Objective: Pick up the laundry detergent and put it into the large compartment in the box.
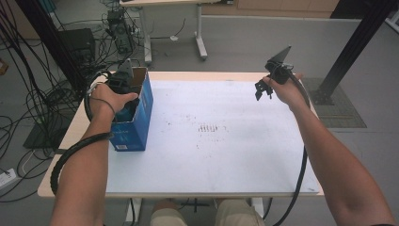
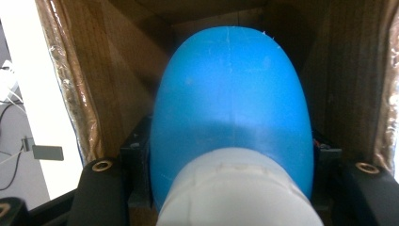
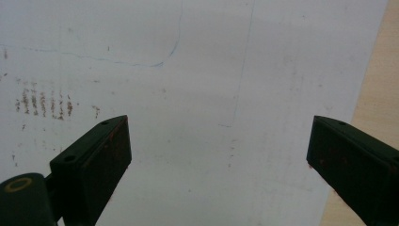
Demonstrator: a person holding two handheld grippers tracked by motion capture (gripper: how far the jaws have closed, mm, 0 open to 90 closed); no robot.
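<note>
Spread tongs (image 3: 219,165) above white sheet (image 3: 197,70)

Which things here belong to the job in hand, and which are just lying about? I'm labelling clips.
In the job:
- blue box, open-topped
- blue and white object, clamped inside the box
- left gripper, reaching into the box

Lying about:
- white sheet with brown marks
- right gripper, open, empty
- floor cables

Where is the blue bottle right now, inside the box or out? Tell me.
Inside. The left gripper holds the blue bottle between the box walls.
</note>
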